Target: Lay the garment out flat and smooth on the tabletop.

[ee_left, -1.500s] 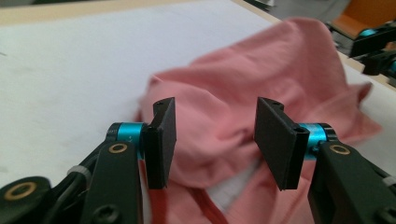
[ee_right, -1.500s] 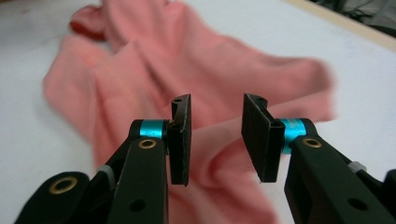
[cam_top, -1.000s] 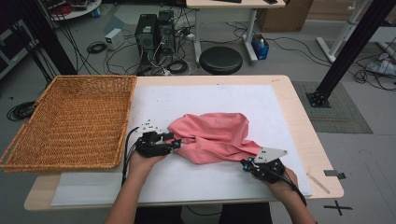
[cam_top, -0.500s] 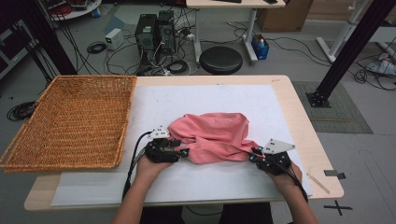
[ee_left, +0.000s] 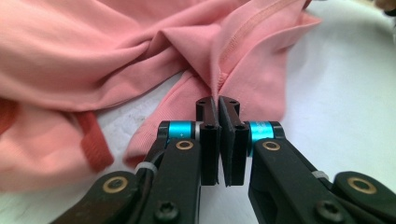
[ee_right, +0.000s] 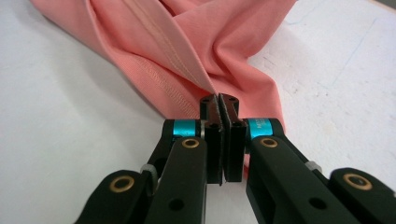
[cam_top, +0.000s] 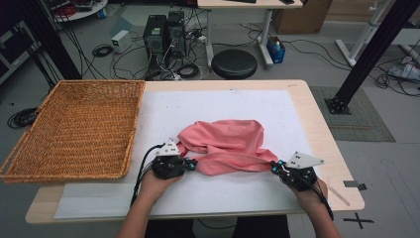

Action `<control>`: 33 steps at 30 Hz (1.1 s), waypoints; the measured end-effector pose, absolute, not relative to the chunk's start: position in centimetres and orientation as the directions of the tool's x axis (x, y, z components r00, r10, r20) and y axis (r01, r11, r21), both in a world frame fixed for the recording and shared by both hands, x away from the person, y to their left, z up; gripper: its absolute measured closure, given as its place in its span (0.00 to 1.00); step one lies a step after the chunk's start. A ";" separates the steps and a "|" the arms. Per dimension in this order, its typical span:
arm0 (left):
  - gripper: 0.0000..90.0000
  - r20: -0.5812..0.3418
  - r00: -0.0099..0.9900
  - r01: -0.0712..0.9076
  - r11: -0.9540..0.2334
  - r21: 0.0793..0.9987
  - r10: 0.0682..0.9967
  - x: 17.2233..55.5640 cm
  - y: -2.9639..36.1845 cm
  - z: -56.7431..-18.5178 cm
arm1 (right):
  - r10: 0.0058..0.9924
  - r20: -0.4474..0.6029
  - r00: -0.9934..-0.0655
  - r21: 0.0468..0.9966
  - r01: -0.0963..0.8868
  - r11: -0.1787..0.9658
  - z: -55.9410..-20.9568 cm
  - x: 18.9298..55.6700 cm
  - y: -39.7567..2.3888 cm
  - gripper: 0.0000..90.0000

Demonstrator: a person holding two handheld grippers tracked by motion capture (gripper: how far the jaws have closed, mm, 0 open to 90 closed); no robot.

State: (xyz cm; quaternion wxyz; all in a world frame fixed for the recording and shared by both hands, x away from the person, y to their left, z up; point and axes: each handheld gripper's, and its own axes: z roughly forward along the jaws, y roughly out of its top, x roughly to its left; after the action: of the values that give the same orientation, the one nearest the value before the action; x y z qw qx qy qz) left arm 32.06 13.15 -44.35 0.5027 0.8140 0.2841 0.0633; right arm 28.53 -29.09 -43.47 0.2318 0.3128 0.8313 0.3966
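Both grippers are clamped on the pink garment: the left gripper, whose jaws have just closed, pinches its hem; the right gripper pinches the opposite end. The garment lies bunched between them on the surface. Grasping looks complete; next probably comes lifting together, evenly.

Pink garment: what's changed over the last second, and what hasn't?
The left gripper has just closed on the pink garment's left edge, which it was only touching before. The right gripper shifted up toward the cloth, pinching its right corner, drawing the near edge straighter. The basket and table stayed put.
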 end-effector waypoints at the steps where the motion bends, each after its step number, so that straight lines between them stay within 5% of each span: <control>1: 0.97 -0.183 0.834 0.388 -0.318 0.865 0.521 31.7 13.6 -44.1 | 0.699 -0.143 -0.701 0.807 0.326 0.492 -43.4 28.2 -29.3 0.99; 7: 0.94 -0.188 0.861 0.327 -0.230 0.917 0.473 29.7 15.7 -43.0 | 0.670 -0.137 -0.730 0.817 0.299 0.493 -43.6 25.4 -30.5 0.99; 11: 0.72 -0.241 0.830 0.347 -0.127 0.929 0.503 29.6 17.0 -43.2 | 0.663 -0.125 -0.738 0.797 0.323 0.510 -44.1 24.7 -30.9 0.93; 13: 0.69 -0.257 0.813 0.358 -0.100 0.928 0.523 29.8 17.5 -43.2 | 0.682 -0.116 -0.722 0.807 0.332 0.489 -43.8 24.6 -31.4 0.91; 20: 0.63 -0.247 0.769 0.410 -0.159 0.898 0.589 31.2 16.5 -44.1 | 0.737 -0.096 -0.669 0.820 0.367 0.440 -42.5 26.8 -31.2 0.77; 24: 0.61 -0.240 0.748 0.446 -0.202 0.872 0.619 31.6 16.1 -44.7 | 0.781 -0.050 -0.622 0.780 0.464 0.420 -43.8 29.5 -30.2 0.72; 29: 0.59 -0.225 0.740 0.467 -0.244 0.850 0.634 31.8 15.9 -45.0 | 0.776 -0.040 -0.630 0.745 0.498 0.443 -45.1 29.9 -29.5 0.75; 33: 0.57 -0.217 0.741 0.479 -0.275 0.833 0.636 32.0 15.5 -45.1 | 0.745 -0.025 -0.666 0.744 0.486 0.459 -45.0 29.5 -29.4 0.96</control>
State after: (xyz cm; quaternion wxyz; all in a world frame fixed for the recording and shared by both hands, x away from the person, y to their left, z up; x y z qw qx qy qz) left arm 31.97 15.51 -45.07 0.4893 0.7944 0.3509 0.0798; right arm 29.48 -29.36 -45.01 0.1766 0.3683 0.8358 0.3670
